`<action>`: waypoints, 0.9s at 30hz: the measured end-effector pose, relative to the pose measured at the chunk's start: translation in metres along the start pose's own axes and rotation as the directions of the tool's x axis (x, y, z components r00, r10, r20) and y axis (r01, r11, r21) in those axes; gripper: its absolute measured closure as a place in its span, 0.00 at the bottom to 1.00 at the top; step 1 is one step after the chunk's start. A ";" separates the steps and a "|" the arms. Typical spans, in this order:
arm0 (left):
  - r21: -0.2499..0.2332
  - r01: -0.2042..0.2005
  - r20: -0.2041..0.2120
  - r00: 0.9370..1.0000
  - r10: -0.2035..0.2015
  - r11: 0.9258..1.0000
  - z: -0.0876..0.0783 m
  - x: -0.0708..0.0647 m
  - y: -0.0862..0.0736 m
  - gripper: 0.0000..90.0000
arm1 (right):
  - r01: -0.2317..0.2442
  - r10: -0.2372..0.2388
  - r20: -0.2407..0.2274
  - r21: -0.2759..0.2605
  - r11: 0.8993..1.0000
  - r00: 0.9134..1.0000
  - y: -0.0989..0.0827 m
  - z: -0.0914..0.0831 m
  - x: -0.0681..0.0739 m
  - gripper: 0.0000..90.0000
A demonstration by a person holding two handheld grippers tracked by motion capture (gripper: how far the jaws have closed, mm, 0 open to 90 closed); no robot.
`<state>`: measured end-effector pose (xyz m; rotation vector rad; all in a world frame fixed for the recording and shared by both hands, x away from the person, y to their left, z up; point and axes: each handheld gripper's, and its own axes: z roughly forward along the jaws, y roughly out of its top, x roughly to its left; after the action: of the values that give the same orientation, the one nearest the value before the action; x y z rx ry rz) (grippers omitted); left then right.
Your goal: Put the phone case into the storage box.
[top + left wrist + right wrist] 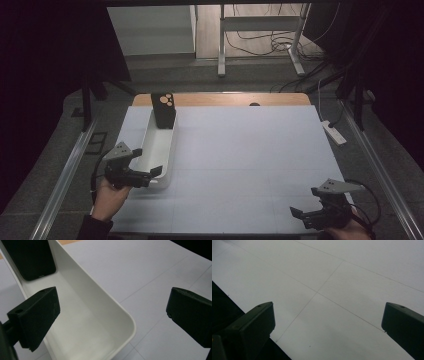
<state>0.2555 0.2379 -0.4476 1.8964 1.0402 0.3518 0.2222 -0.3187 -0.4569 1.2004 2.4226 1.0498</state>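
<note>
A long white tray lies on the left part of the table. A black phone case with round camera holes stands upright in its far end, also visible as a black phone case in the left gripper view. My left gripper is open at the tray's near end; its jaws straddle the tray's near right wall. My right gripper is open low over the table near the front right edge, nothing between its jaws.
The table top is a pale sheet with faint grid lines; a wooden strip shows at its far edge. A power strip lies off the right side. Metal rails run along both sides.
</note>
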 end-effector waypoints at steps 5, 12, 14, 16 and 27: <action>0.007 -0.010 -0.015 1.000 0.010 1.000 -0.004 -0.009 -0.008 0.00 | 0.002 -0.002 -0.001 0.000 1.000 1.000 0.000 0.000 0.000 0.00; 0.012 -0.017 -0.032 0.999 0.018 1.000 -0.011 -0.016 -0.018 0.00 | 0.003 -0.003 -0.001 0.000 1.000 1.000 0.000 0.000 0.000 0.00; 0.011 -0.016 -0.034 0.999 0.016 1.000 -0.012 -0.017 -0.020 0.00 | 0.004 -0.004 -0.002 0.002 1.000 1.000 0.000 0.000 0.000 0.00; 0.012 -0.016 -0.040 0.999 0.016 1.000 -0.015 -0.020 -0.024 0.00 | 0.003 -0.003 0.000 0.001 1.000 1.000 0.000 0.000 0.000 0.00; 0.016 -0.009 -0.050 0.999 0.010 1.000 -0.023 -0.027 -0.038 0.00 | -0.008 0.008 0.003 -0.004 1.000 1.000 0.000 0.000 0.000 0.00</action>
<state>0.2059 0.2386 -0.4621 1.9161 1.0701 0.3990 0.2223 -0.3193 -0.4567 1.2104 2.4144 1.0537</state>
